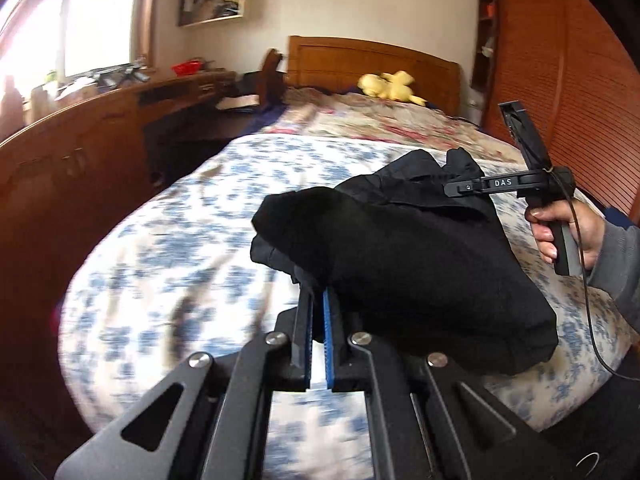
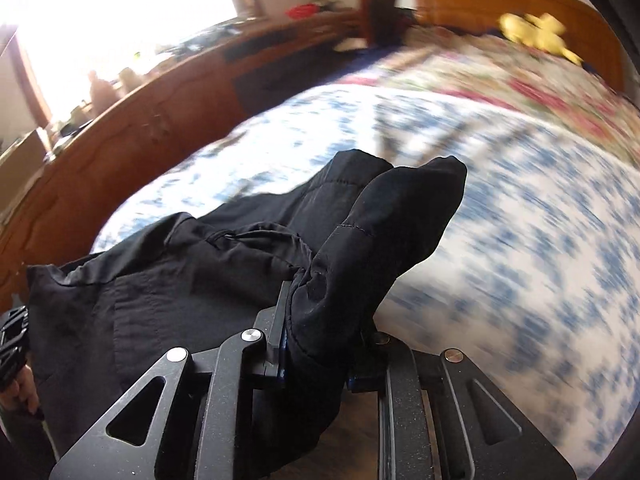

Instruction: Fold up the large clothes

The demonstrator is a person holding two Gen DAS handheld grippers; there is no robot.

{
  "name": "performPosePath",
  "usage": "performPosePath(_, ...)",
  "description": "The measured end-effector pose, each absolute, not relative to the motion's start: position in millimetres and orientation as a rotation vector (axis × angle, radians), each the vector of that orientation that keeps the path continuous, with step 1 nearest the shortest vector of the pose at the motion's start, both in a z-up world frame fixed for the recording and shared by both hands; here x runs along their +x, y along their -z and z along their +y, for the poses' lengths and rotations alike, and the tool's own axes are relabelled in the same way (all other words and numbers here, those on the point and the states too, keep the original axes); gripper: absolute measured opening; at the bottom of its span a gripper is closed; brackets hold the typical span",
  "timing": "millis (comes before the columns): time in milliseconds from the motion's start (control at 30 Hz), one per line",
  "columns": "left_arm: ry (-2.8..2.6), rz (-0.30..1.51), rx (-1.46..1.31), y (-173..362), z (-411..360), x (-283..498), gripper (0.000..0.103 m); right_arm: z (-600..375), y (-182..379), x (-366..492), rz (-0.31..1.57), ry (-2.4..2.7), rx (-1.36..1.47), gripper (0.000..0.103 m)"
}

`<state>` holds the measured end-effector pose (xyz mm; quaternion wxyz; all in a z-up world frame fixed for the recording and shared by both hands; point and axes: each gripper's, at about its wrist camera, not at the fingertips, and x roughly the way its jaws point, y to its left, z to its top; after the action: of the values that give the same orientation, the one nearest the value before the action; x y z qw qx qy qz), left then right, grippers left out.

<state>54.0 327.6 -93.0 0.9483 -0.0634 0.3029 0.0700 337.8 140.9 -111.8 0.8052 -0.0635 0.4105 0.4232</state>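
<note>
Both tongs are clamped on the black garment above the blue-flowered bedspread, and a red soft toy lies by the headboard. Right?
Not quite: the soft toy is yellow, as the left wrist view shows. The rest holds: left tongs and right tongs clamp the black garment above the blue-flowered bedspread, near the headboard.

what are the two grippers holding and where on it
Both hold the black garment: the left gripper pinches a bunched edge, the right gripper clamps a thick fold at another spot.

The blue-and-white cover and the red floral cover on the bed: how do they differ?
The blue-and-white cover has small blue flowers on white and lies on the near part of the bed; the black garment is held over it. The red floral cover has red and pink flowers on cream and lies farther back, next to the headboard, with the yellow plush toy. Both are floral.
</note>
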Motion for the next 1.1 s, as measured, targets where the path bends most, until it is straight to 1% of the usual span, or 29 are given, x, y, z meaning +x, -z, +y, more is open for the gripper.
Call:
performPosePath(167, -0.296, 0.608, -0.140, 91, 409, 20, 0.002, 249, 105, 318, 0.843, -0.995, -0.189, 0.017)
performPosePath(267, -0.379, 0.613, -0.156, 96, 444, 4, 0.002, 311, 104, 309, 0.829, -1.039, -0.206, 0.017)
performPosePath(433, -0.506, 0.605, -0.163, 108, 482, -18, 0.002, 394, 97, 292, 0.798, -1.070, -0.232, 0.017)
performPosePath(567, -0.553, 0.616, -0.195, 123, 501, -26, 0.002, 428, 98, 271, 0.771, -1.062, -0.297, 0.019)
performPosePath(633, -0.567, 0.633, -0.207, 130, 500, -31, 0.002, 435, 106, 260, 0.768, -1.045, -0.346, 0.022)
performPosePath(733, -0.574, 0.641, -0.268, 137, 501, -35, 0.003, 434, 121, 256, 0.809, -1.008, -0.388, 0.032)
performPosePath(767, -0.574, 0.627, -0.285, 137, 499, -38, 0.003, 429, 125, 257, 0.821, -0.996, -0.393, 0.040)
performPosePath(800, -0.574, 0.624, -0.291, 135, 498, -39, 0.003, 424, 126, 258, 0.828, -0.991, -0.395, 0.044)
performPosePath(933, -0.598, 0.606, -0.259, 123, 484, -50, 0.006, 394, 119, 253, 0.797, -0.997, -0.406, 0.050)
performPosePath(1100, -0.579, 0.586, -0.222, 98, 468, -56, 0.013, 342, 87, 228, 0.719, -1.050, -0.383, 0.056)
